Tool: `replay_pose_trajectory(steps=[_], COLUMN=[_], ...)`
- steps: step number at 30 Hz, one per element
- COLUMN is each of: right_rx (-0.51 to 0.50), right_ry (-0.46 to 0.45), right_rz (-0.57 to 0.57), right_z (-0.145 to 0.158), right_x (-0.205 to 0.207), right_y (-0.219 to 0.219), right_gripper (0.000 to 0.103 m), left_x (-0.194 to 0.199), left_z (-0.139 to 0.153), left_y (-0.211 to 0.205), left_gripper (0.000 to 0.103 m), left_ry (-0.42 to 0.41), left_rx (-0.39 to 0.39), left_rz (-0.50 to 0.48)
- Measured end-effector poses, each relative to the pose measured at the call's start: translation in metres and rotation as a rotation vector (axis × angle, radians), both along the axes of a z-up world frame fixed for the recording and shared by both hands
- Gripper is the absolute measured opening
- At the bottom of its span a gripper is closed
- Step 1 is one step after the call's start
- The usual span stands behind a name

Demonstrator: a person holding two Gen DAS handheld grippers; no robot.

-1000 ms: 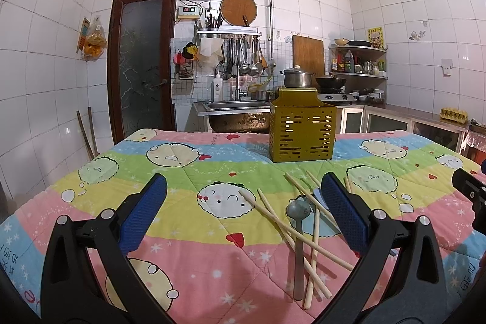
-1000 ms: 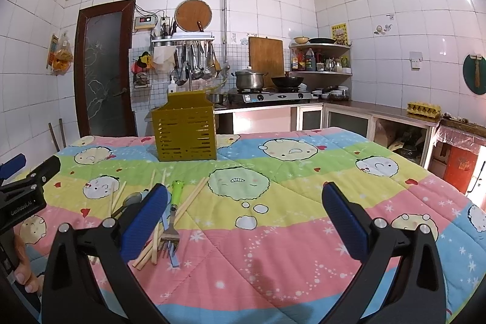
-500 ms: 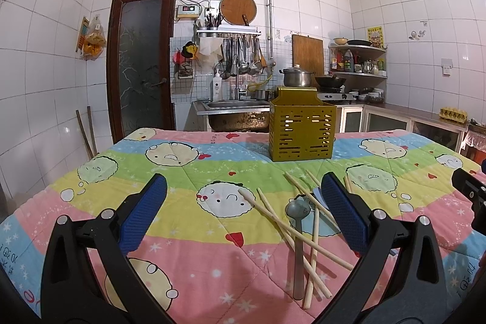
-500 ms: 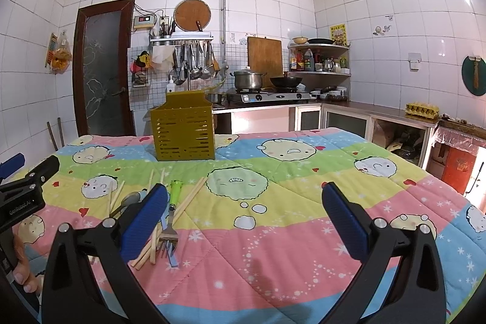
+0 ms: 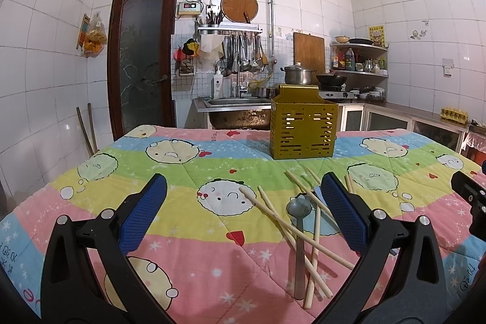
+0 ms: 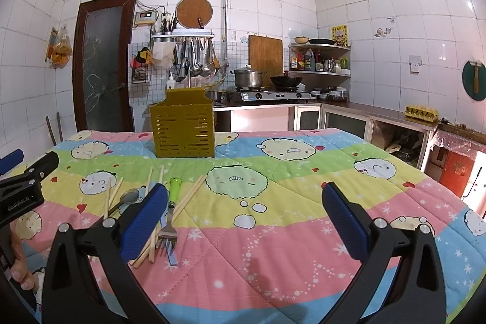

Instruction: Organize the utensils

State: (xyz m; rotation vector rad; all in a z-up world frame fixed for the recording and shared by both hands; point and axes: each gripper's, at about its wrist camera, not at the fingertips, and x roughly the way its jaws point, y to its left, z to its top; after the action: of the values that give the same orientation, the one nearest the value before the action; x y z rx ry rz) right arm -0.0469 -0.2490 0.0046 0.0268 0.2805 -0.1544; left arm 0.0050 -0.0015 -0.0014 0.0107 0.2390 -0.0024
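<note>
A yellow slotted utensil holder (image 5: 303, 128) stands upright at the far side of the quilt-covered table; it also shows in the right wrist view (image 6: 183, 123). Loose utensils lie in front of it: several wooden chopsticks (image 5: 291, 225), a metal spoon (image 5: 299, 213) and, in the right wrist view, a green-handled fork (image 6: 170, 213) with more chopsticks (image 6: 188, 198) and the spoon (image 6: 127, 197). My left gripper (image 5: 243, 214) is open and empty, the pile beside its right finger. My right gripper (image 6: 243, 217) is open and empty, the pile by its left finger.
The table carries a colourful cartoon quilt (image 5: 170, 181). Behind it are a sink (image 5: 234, 108), a stove with a pot (image 6: 247, 78) and wok, a counter (image 6: 379, 117) on the right and a door (image 5: 141, 59) on the left. The left gripper's body (image 6: 21, 190) shows at the right view's left edge.
</note>
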Motion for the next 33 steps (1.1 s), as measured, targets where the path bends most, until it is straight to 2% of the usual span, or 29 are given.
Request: replay_pose_trajectory(steps=[16, 22, 28, 33], right_rx=[-0.05, -0.092, -0.067, -0.044], right_ry=[0.012, 0.043, 0.125, 0.155], right_rz=[0.016, -0.022, -0.042, -0.039], right_z=[0.0, -0.001, -0.001, 0.009], right_x=[0.0, 0.005, 0.022, 0.043], right_y=[0.012, 0.018, 0.011, 0.009], right_gripper=[0.099, 0.099, 0.099, 0.099], left_x=[0.014, 0.026, 0.044, 0.07], left_z=[-0.005, -0.007, -0.01, -0.002], left_y=[0.005, 0.005, 0.006, 0.008], left_gripper=[0.098, 0.098, 0.098, 0.098], left_ry=[0.068, 0.134, 0.224, 0.301], left_rx=[-0.031, -0.036, -0.039, -0.04], left_rz=[-0.004, 0.004, -0.003, -0.027])
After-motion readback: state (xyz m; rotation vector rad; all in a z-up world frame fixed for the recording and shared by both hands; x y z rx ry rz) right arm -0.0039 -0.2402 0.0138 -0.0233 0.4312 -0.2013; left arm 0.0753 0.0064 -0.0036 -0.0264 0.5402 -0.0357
